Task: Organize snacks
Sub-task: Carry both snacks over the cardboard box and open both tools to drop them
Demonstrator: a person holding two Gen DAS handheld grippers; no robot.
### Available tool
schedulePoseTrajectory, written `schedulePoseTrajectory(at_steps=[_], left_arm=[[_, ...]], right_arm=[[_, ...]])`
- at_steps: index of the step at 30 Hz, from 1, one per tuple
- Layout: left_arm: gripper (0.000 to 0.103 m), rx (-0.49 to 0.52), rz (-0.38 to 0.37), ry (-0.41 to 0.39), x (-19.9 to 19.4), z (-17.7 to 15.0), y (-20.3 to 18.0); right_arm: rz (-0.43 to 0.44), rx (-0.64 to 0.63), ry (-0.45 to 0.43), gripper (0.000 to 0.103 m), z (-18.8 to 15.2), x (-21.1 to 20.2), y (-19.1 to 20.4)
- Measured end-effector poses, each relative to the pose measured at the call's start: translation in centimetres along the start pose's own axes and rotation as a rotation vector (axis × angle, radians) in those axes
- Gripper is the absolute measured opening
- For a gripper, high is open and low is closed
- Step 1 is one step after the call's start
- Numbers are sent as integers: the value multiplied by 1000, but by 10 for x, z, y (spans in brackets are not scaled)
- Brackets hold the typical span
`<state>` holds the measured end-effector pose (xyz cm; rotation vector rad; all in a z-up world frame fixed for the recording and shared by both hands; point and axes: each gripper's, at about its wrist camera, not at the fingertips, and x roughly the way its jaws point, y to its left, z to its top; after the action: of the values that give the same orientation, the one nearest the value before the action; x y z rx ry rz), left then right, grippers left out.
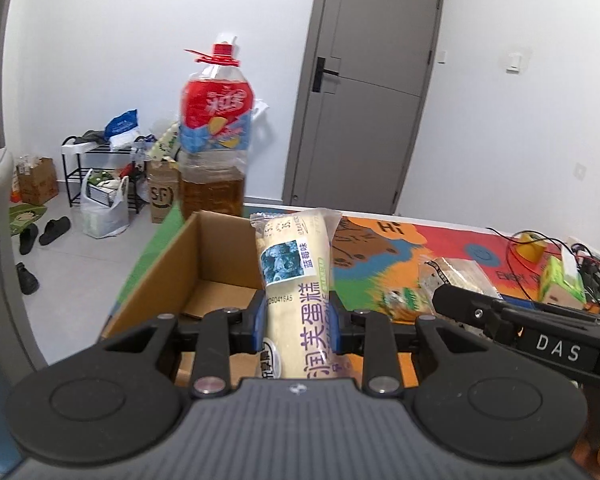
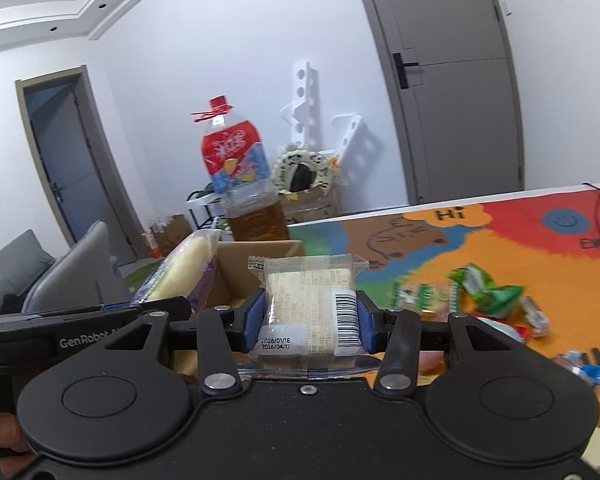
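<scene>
- While both hands hang over the table's near-left corner, we've got a snack clamped in each tool.
- Left gripper [image 1: 299, 322]: blue pads pinched narrow on a long cake roll [image 1: 296, 276] in clear wrap w/ purple print; roll sticks up and forward, right above the cardboard box [image 1: 156, 276].
- Right gripper [image 2: 307, 322]: pads pressed on both sides of a square cake pack [image 2: 312, 300], barcode side up, held just right of the box edge.
- Box: flaps open, sits on the colourful mat [image 2: 500, 248] at the table's left end. Inside we see only bare cardboard floor; the near part is hidden behind the tools, so can't tell if anything's in there.
- Big oil bottle [image 1: 216, 136], red cap and label, stands just behind the box; amber oil fills only the lower part.
- Loose snacks [image 2: 488, 292], green and red wrappers etc., lie scattered on the mat right of the box, well apart from it.
- Floor beyond: more cartons and bags by a black rack [image 1: 80, 160]; contents too small to tell.
</scene>
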<state>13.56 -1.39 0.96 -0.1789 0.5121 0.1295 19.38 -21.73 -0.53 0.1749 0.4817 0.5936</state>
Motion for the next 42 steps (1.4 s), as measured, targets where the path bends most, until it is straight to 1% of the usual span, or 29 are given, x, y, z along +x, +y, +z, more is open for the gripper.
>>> schedulePoseTrajectory(at_steps=[6, 20, 26, 29, 32, 34, 35, 36, 37, 38, 40, 41, 42], left_arm=[[29, -11, 28, 6, 5, 7, 22], [29, -38, 68, 46, 38, 17, 57], [32, -43, 93, 19, 29, 20, 65], [32, -66, 101, 18, 23, 20, 71], [34, -68, 112, 16, 15, 18, 74], [42, -74, 116, 19, 11, 17, 77], [44, -77, 118, 19, 10, 16, 78], [50, -80, 120, 17, 8, 15, 79], [56, -82, 122, 15, 6, 14, 79], [59, -82, 121, 15, 5, 13, 78], [68, -82, 116, 14, 2, 11, 76], [70, -83, 113, 10, 1, 10, 74], [74, -83, 108, 5, -1, 10, 72]], right_arm=[[36, 2, 16, 47, 5, 19, 18], [61, 4, 52, 47, 6, 58, 42], [76, 12, 66, 47, 5, 69, 48], [83, 17, 66, 47, 6, 72, 52], [96, 18, 58, 47, 7, 74, 56], [101, 24, 63, 50, 8, 77, 57], [101, 25, 62, 55, 8, 76, 57], [101, 29, 61, 59, 8, 74, 56], [100, 39, 56, 67, 9, 71, 53], [96, 49, 49, 70, 9, 67, 50], [81, 53, 46, 72, 9, 60, 44], [73, 53, 46, 74, 9, 56, 41], [62, 57, 45, 76, 8, 50, 37]])
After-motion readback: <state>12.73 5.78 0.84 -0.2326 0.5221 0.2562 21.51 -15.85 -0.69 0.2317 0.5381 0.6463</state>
